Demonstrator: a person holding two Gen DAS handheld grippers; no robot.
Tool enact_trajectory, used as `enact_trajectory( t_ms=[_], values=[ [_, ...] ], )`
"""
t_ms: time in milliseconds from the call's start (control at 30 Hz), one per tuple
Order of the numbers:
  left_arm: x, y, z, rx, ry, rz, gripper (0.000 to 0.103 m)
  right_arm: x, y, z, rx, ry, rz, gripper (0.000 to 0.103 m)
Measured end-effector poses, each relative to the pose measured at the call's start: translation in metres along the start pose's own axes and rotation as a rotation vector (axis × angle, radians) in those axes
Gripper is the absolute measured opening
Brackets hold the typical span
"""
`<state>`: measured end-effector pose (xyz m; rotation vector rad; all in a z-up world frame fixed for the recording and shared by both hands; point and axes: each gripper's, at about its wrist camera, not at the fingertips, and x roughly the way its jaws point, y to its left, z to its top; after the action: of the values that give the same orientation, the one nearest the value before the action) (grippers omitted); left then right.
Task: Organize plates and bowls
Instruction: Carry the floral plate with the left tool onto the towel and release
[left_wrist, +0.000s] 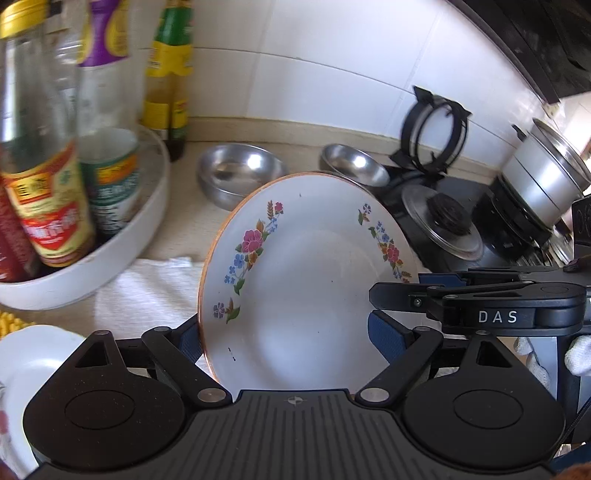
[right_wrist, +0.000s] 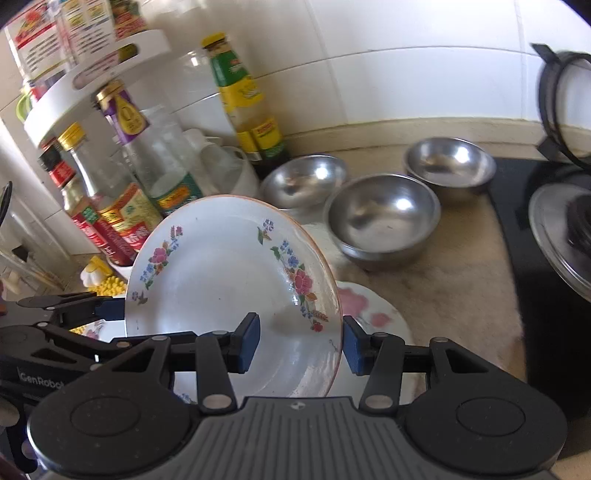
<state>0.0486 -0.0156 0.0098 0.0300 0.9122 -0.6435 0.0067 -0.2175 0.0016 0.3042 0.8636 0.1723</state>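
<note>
Right wrist view showed the flowered plate (right_wrist: 229, 295) lifted and tipped up, above a pink-flowered plate (right_wrist: 373, 314) lying flat on the counter (right_wrist: 443, 280). The right gripper (right_wrist: 301, 345) had its jaws spread, one pad in front of the plate's face and one past its rim, not pinching yet. The left gripper (left_wrist: 284, 339) sat on the plate's other edge, but I could not tell if its jaws were squeezing.

To do this step well, I think both grippers should close gently on the rim and lower the plate flat onto the other plate.

The plate's hollow side faced near, toward the cameras. It is round, so no long side. Three steel bowls (right_wrist: 384, 218) waited far behind.
</note>
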Motion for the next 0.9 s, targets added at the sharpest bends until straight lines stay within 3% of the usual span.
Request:
enact_trajectory(
  t_ms=[400, 900],
  values=[
    [0.029, -0.035, -0.005, 0.060, 0.072, -0.037, 0.092, -0.012, -0.038, -0.020, 0.070, 0.020, -0.058, 0.049],
    [0.060, -0.037, -0.009, 0.044, 0.154, -0.042, 0.092, 0.009, -0.060, -0.024, 0.103, 0.071, -0.079, 0.049]
  ],
)
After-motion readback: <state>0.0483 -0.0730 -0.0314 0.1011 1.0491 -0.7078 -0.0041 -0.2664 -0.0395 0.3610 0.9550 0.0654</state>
